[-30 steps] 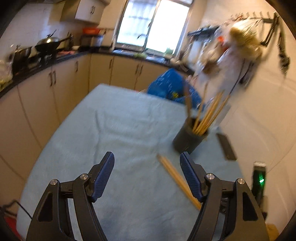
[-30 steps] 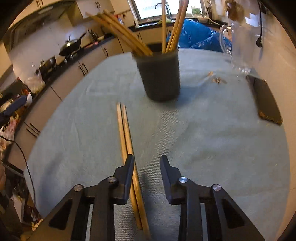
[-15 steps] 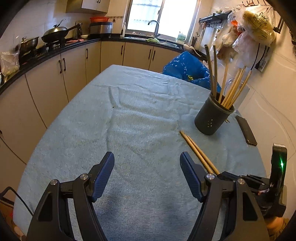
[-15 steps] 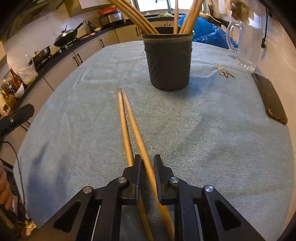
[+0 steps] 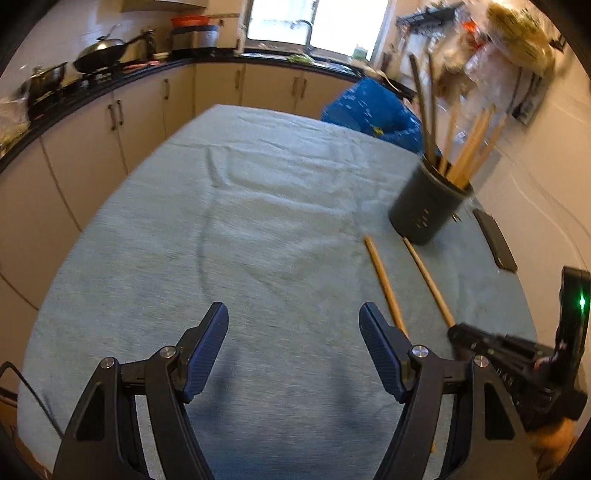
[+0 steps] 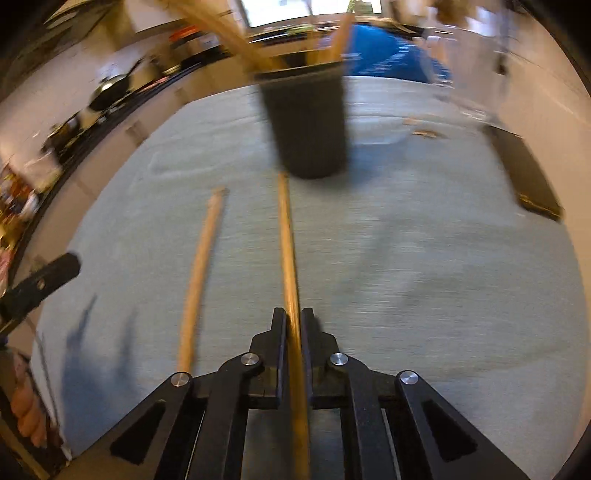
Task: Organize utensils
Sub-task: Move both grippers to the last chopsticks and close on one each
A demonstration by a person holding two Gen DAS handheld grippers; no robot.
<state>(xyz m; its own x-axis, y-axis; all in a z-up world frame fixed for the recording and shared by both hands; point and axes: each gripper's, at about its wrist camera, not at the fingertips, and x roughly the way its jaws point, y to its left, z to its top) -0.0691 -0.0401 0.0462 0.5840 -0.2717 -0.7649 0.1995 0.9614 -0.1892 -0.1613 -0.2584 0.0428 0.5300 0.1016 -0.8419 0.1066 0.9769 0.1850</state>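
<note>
Chopstick (image 6: 287, 243) sits pinched between the right gripper (image 6: 293, 328) fingers, pointing at the dark holder (image 6: 308, 122), while its mate (image 6: 201, 266) lies alongside and the left gripper (image 5: 293, 332) hangs spread wide.

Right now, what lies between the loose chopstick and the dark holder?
In the right wrist view, the chopstick held by the right gripper lies between the loose chopstick and the dark holder.

Beyond the cloth-covered bench (image 5: 258, 229), cream cabinets (image 5: 147, 110) under a dark countertop (image 5: 92, 88) curve toward a bright window (image 5: 314, 18).
</note>
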